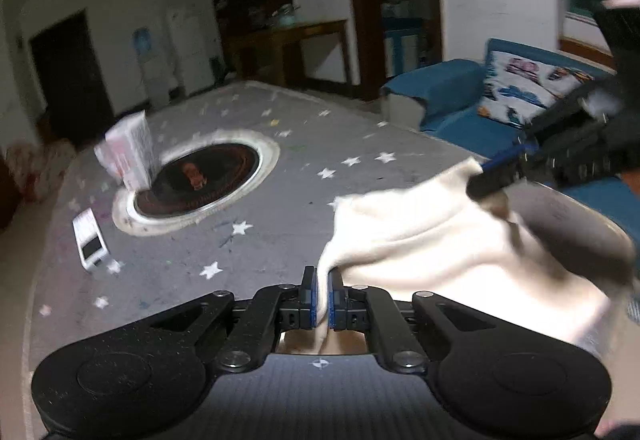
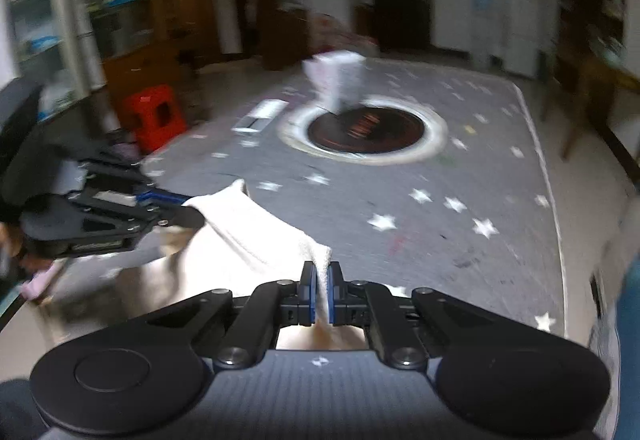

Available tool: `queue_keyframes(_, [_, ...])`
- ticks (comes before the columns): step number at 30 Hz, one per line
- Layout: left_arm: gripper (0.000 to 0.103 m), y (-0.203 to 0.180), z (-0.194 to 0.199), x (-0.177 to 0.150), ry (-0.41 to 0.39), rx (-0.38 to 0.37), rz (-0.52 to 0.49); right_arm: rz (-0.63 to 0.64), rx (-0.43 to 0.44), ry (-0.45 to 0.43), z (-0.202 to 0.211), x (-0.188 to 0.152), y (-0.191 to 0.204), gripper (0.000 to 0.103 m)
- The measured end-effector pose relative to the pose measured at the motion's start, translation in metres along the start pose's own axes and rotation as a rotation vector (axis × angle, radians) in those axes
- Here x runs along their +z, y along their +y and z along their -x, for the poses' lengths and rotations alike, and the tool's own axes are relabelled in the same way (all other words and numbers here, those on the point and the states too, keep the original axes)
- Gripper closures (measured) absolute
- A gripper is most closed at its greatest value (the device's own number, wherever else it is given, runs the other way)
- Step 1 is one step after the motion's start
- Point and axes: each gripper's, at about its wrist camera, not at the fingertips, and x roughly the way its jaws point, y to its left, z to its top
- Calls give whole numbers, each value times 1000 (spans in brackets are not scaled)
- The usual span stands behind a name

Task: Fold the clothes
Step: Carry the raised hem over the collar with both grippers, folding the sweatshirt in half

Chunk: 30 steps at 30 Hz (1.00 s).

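A cream white garment [image 1: 420,240] hangs stretched between my two grippers above a grey table with white stars [image 1: 280,168]. My left gripper [image 1: 322,292] is shut on one edge of the garment. My right gripper [image 2: 322,292] is shut on another edge of the garment [image 2: 256,236]. In the left wrist view the right gripper [image 1: 492,180] shows at the right, pinching the cloth. In the right wrist view the left gripper [image 2: 176,210] shows at the left, pinching the cloth. Both views are blurred by motion.
A round black hotplate with a pale rim [image 1: 196,180] sits in the middle of the table. A white carton [image 1: 128,152] stands beside it and a small white box [image 1: 90,240] lies nearby. A blue sofa with a printed cushion [image 1: 520,88] is to the right. A red stool [image 2: 154,116] stands beside the table.
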Motion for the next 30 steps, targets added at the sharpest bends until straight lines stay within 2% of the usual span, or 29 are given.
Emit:
queue_keyframes(4, [85, 10, -29, -7, 37, 37, 64, -87, -96, 31, -37, -14, -19, 92])
queue_keyframes(6, [70, 16, -25, -11, 27, 62, 86, -102, -132, 24, -39, -19, -23, 92])
queue_keyframes(8, [64, 21, -17, -14, 13, 85, 101, -95, -152, 9, -35, -23, -22, 92])
queue_keyframes(12, [59, 25, 5, -25, -6, 78, 137, -3, -78, -22, -23, -24, 6, 92])
queue_keyframes(15, [57, 25, 8, -37, 30, 74, 175, 51, -6, -3, -28, -25, 26, 91])
queue_keyframes(16, [56, 25, 9, -41, 43, 74, 187, 53, -1, 14, -36, -26, 29, 91])
queue_keyframes(18, [46, 25, 10, -49, 70, 74, 211, 55, 10, 47, -51, -27, 34, 91])
queue_keyframes(20, [43, 25, 11, -57, 96, 73, 235, 44, 9, 49, -53, -24, 33, 90])
queue_keyframes(26, [43, 30, 19, -74, 136, 51, 317, 15, 8, 53, -59, -14, 33, 90])
queue_keyframes(30, [43, 30, 27, -75, 128, 61, 331, 85, 79, 43, -61, -6, 58, 91])
